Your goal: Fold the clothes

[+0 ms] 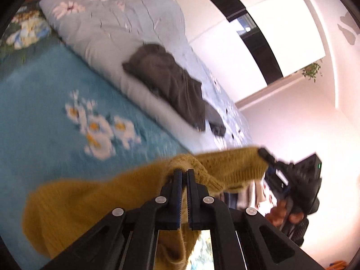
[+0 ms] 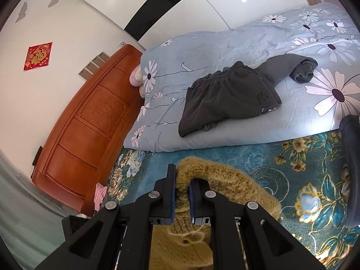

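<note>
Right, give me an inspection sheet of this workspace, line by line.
Surface: teal floral bedspread, with a light blue flowered duvet lying on it.
Job's things: mustard knit sweater, held by both grippers above the bedspread; dark grey trousers crumpled on the duvet.
Clutter: pink cloth by the bed's edge.
Grippers: left gripper shut on the sweater; right gripper shut on the sweater.
Cables: nothing seen.
Surroundings: wooden headboard, white wall, red wall decoration.
</note>
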Tool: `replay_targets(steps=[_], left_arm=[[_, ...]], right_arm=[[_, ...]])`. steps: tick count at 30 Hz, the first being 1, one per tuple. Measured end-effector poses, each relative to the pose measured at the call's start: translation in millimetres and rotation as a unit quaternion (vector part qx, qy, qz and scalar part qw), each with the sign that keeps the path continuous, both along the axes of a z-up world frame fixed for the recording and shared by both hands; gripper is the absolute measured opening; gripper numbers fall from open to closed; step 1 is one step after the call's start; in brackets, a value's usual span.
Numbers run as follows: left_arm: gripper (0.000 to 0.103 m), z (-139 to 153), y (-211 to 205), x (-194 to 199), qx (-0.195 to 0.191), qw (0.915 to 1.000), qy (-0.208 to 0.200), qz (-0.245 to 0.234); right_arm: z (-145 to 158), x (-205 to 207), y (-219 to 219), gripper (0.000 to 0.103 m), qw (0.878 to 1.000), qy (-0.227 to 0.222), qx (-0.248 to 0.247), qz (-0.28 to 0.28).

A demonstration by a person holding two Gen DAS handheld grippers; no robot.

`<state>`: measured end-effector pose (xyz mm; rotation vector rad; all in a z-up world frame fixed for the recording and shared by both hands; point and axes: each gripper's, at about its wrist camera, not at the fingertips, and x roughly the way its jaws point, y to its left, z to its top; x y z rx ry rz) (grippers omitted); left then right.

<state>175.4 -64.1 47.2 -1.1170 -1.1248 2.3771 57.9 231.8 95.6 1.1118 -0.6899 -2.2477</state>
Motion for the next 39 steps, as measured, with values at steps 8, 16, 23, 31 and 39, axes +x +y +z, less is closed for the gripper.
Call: replay_targets(steps=[8, 16, 23, 31, 39], left_arm=[[0.004, 21, -62, -109, -0.059, 0.9970, 0.037, 0.034], [0.004, -23, -125, -184, -0.095, 0.9915, -0.018, 0.087], [0.005, -100, -135, -195, -0.071, 0.9888, -0.105, 0.080], [0.032, -120, -132, -152, -0.033, 0.9894, -0.129, 0.057], [0.052, -113, -127, -44, -0.065, 0.9884, -0.122, 0.063]], right_arm=[[-3, -67, -21, 0.010, 1.000, -0.018, 0.010, -0.010], [-27, -148, -66, 0.010, 0.998, -0.037, 0.033, -0.031], [-93, -184, -107, 0.010, 0.991, -0.092, 0.099, -0.022], [-117, -187, -122, 0.014, 0.985, -0.114, 0.133, 0.006], [-80, -142, -119, 0.046, 0.985, -0.065, 0.141, 0.077]])
